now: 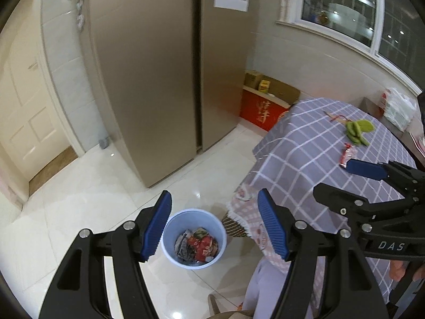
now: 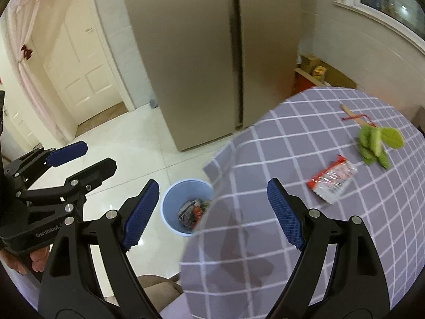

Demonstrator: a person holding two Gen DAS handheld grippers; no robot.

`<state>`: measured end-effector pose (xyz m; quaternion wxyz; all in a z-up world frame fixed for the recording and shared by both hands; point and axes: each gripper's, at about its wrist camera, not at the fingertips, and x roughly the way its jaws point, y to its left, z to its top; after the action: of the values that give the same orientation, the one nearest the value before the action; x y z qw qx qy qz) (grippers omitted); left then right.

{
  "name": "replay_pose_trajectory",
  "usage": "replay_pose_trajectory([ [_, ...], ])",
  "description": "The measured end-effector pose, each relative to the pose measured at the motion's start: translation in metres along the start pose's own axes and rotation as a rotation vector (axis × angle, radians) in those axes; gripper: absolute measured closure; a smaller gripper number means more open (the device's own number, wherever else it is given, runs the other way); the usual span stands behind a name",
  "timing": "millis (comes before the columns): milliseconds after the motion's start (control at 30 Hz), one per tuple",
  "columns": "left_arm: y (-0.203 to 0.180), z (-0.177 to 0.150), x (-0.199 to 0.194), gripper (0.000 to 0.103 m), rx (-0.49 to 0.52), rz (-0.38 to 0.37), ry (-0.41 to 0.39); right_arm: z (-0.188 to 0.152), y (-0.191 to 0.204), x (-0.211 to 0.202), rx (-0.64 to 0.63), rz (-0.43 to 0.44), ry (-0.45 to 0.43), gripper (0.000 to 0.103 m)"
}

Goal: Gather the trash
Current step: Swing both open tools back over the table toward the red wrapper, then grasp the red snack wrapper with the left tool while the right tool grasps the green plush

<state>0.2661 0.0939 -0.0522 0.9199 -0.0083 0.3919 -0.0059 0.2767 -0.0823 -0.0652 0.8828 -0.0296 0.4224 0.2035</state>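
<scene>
Red and white, a crinkly snack wrapper lies flat on the table, which wears a purple cloth with white squares. Just past it sits a bunch of green leafy scraps, and beyond those a thin stick with a red string. These bits are near each other but the wrapper does not touch the green ones.

Down on the shiny white floor, close to the table's edge, stands your blue bin. It already has crumpled papers and red wrappers inside.

Your right gripper hangs over the near part of the table with its blue pads spread wide and nothing between them. The wrapper is off to its right side, not touched.

Your left gripper hangs above the floor, over the bin, and its jaws are also spread apart and hold nothing.

Behind the bin stands a tall tan fridge. A white door is far left, and a red box sits by the wall under the window.
</scene>
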Motion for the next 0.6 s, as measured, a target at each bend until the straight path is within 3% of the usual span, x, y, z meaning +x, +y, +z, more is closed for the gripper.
replay_pose_trajectory([
  [600, -0.104, 0.021, 0.031, 0.037, 0.134, -0.141, 0.045, -0.027, -0.103, -0.035, 0.162, -0.155, 0.0, 0.021],
])
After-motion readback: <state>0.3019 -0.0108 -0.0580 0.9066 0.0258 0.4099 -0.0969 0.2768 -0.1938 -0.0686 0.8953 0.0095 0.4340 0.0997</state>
